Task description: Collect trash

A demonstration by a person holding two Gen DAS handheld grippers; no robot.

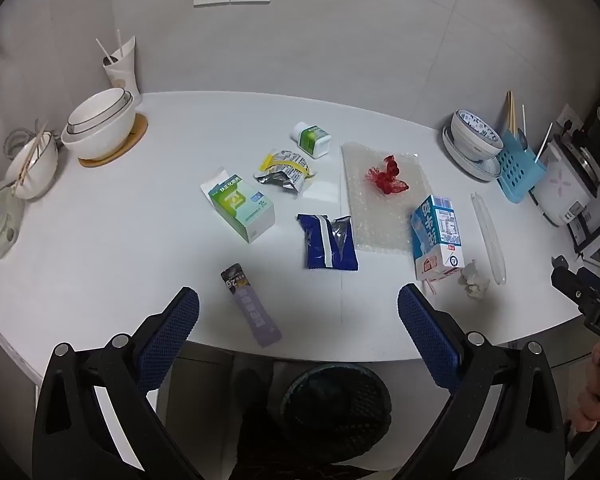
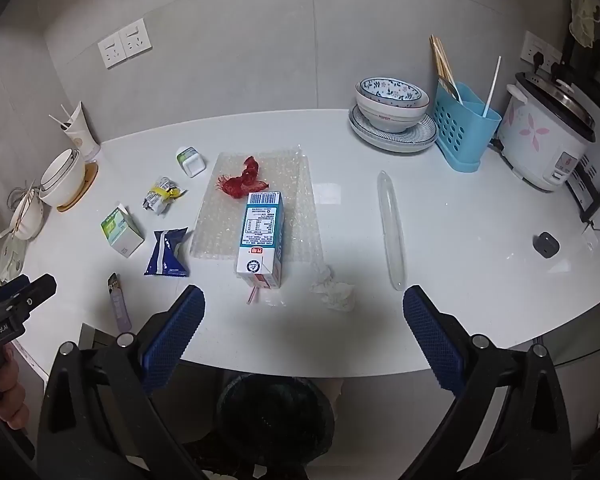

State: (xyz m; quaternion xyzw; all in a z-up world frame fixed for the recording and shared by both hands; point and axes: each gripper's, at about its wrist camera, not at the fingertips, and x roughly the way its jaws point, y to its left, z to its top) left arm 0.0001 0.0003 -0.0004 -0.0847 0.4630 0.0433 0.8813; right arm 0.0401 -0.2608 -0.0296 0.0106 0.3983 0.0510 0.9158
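Both grippers, left (image 1: 298, 312) and right (image 2: 304, 312), fingers wide, empty, above bin (image 2: 274, 420); trash on counter (image 2: 460, 240) untouched.

hidden: dark bin (image 1: 336, 404) partly under table edge (image 1: 340, 354) | contents: unclear

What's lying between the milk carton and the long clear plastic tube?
A crumpled white tissue lies near the front end of the gap between the milk carton and the clear tube; otherwise bare countertop. Clearest in the right wrist view.
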